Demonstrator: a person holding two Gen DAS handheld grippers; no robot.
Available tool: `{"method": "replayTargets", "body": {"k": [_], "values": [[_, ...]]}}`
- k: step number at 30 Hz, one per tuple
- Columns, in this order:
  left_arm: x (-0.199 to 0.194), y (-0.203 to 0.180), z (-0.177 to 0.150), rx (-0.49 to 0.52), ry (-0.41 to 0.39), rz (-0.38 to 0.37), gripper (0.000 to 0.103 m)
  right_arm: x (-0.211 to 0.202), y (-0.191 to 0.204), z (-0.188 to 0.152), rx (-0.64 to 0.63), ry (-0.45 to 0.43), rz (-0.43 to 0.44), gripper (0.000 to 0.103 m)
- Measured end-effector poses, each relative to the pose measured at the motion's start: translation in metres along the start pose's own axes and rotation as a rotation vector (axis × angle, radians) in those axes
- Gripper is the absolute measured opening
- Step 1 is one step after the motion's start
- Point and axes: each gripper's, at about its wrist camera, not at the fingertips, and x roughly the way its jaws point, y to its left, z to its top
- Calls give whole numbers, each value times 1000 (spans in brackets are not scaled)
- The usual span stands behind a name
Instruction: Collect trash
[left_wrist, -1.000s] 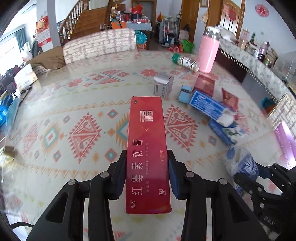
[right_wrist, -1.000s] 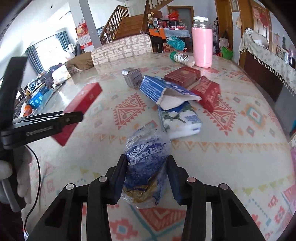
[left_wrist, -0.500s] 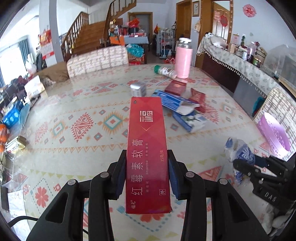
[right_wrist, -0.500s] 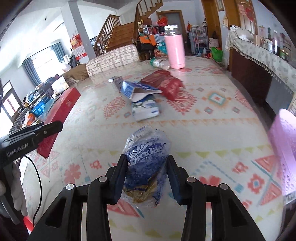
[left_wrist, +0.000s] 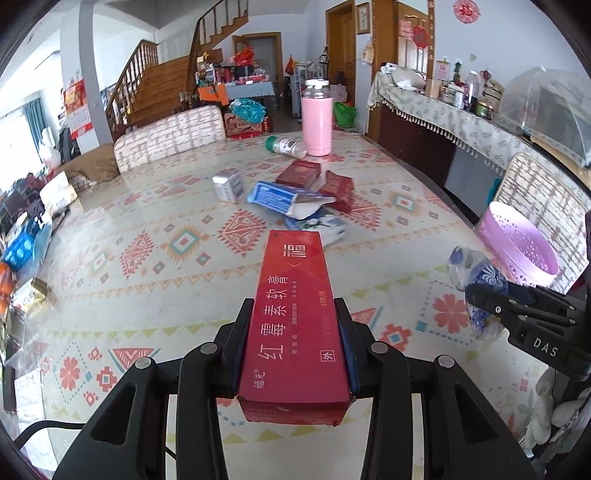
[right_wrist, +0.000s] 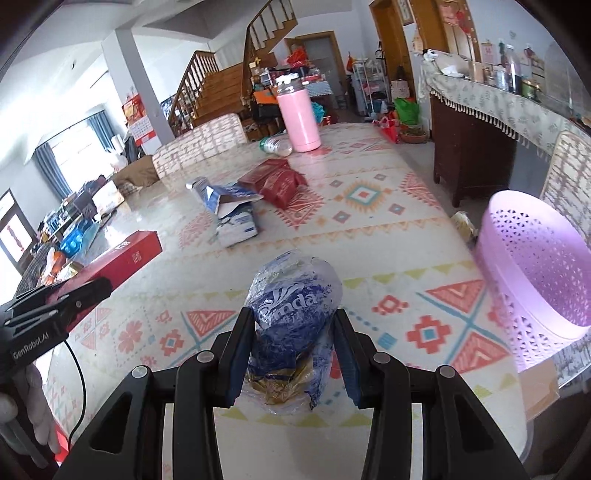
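Observation:
My left gripper (left_wrist: 293, 328) is shut on a long red carton (left_wrist: 295, 310) with Chinese print, held above the patterned table; the carton also shows in the right wrist view (right_wrist: 122, 254). My right gripper (right_wrist: 293, 339) is shut on a crumpled blue and clear plastic wrapper (right_wrist: 291, 314), which also shows in the left wrist view (left_wrist: 476, 288). A pink perforated waste basket (right_wrist: 535, 273) stands at the table's right edge, just right of the wrapper; it also shows in the left wrist view (left_wrist: 517, 247).
Farther back on the table (left_wrist: 147, 258) lie a blue and white carton (left_wrist: 284, 197), tissue packet (left_wrist: 317, 225), two dark red packs (left_wrist: 317, 177), a small silver box (left_wrist: 227, 186), a lying bottle (left_wrist: 286, 146) and a tall pink flask (left_wrist: 317, 118). Chairs and a sideboard ring the table.
Both grippers have pulled back and risen from the pile of trash toward the near right end of the table. The pink basket has come into view close to the right gripper.

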Motion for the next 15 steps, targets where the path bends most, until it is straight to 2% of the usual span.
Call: {"method": "replayTargets", "body": {"k": [7, 15], "values": [[-3, -28, 3, 47, -20, -12, 39, -18, -19, -2, 11, -36, -22, 46], [3, -45, 12, 56, -1, -81, 39, -34, -47, 1, 48, -65, -50, 46]]}}
